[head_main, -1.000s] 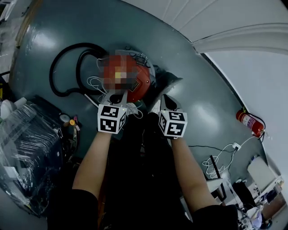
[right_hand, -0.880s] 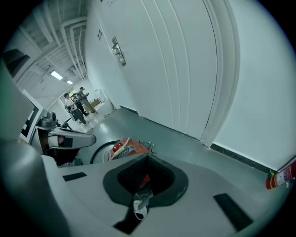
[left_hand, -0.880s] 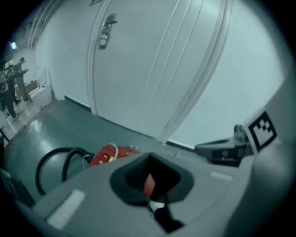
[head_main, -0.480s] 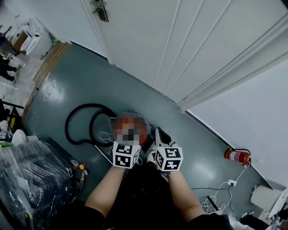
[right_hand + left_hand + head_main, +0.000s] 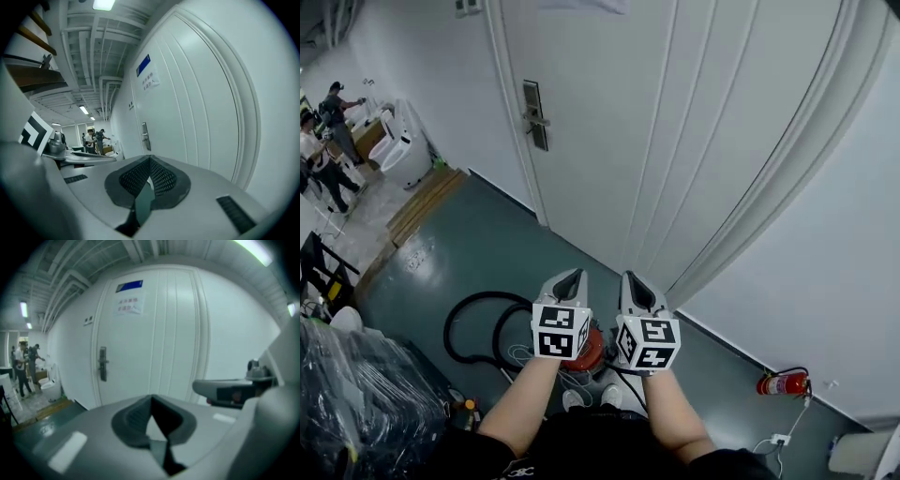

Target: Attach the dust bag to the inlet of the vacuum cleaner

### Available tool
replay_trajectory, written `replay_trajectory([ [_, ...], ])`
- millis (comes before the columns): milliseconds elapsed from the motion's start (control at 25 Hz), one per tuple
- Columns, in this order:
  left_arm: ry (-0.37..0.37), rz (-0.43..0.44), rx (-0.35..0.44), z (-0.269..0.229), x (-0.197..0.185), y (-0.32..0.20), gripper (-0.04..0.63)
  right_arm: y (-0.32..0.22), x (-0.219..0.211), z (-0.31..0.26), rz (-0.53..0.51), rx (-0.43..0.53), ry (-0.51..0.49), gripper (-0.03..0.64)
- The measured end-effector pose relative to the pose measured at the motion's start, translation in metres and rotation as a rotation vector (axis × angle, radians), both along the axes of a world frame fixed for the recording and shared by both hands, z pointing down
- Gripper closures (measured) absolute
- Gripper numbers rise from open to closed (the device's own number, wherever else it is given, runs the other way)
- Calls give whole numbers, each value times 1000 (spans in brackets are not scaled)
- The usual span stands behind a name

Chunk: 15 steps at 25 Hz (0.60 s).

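The red vacuum cleaner (image 5: 591,351) stands on the floor below my hands, mostly hidden behind the two marker cubes. Its black hose (image 5: 473,325) loops to the left of it. No dust bag shows in any view. My left gripper (image 5: 571,276) and my right gripper (image 5: 634,279) are held side by side high above the vacuum, pointing at the white door (image 5: 609,141). The left gripper (image 5: 151,398) is shut with nothing in it. The right gripper (image 5: 150,159) is also shut and holds nothing.
The door handle (image 5: 536,116) is up left of the grippers. A red fire extinguisher (image 5: 780,382) lies by the right wall. A plastic-wrapped bundle (image 5: 356,403) fills the lower left. White cables (image 5: 523,356) trail beside the vacuum. People (image 5: 321,150) stand at far left.
Both grippers have risen from just over the vacuum to well above it and tipped up toward the door. The head view has swung up from the floor to the door.
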<state>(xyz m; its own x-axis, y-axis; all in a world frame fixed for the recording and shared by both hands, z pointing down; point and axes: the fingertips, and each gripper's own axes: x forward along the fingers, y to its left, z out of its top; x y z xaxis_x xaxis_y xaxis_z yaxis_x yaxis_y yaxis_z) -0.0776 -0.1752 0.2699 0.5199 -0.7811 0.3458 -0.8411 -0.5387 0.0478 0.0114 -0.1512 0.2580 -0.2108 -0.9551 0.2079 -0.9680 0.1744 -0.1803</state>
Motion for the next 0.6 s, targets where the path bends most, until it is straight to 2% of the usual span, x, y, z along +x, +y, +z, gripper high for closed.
replay_trajectory([
  [80,15,6,52,-34,6,-3,598,-5,1,-36,8,60,11,620],
  [320,24,25,186,-112,8,-1,598,-5,8,-101,36,133,1,620],
  [600,61,-4,216,-135,-8,-2,598,0,5,-127,56,204,44,620],
])
